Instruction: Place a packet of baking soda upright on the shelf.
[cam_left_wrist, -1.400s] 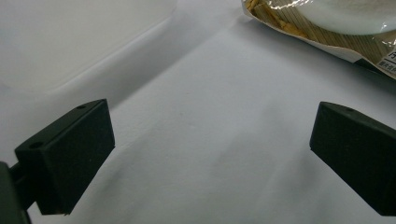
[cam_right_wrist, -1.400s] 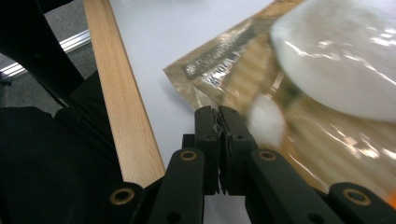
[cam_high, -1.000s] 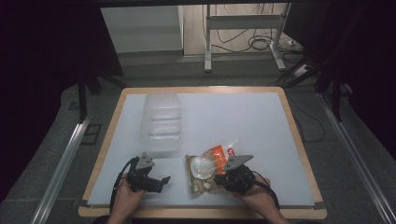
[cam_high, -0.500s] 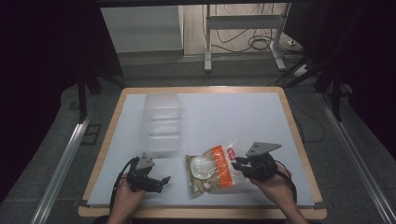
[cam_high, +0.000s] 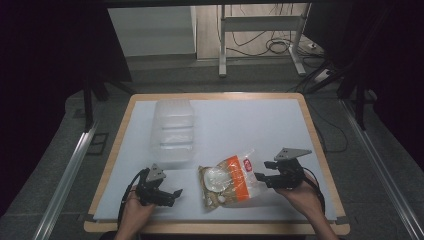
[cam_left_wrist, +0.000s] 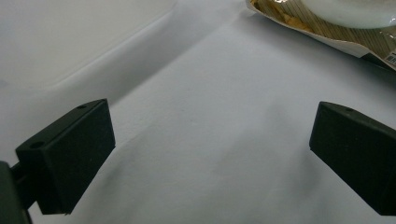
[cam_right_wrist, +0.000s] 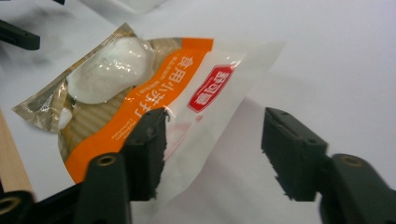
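While the left gripper (cam_high: 167, 192) rests spread and empty at seven o'clock on the surface (cam_high: 260, 125), the right gripper (cam_high: 264, 177), fingers wide, holds nothing beside the snack packet (cam_high: 227, 179) at six o'clock, seemingly poised to close on its clear edge.

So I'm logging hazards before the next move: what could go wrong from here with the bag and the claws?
The right claw is open with the snack bag's thin clear edge between its jaws; closing there may pinch only film, so the bag could slip or tear. The bag lies close to the table's near edge, so a nudge could push it off. The left claw, open, points towards the bag and might bump it.
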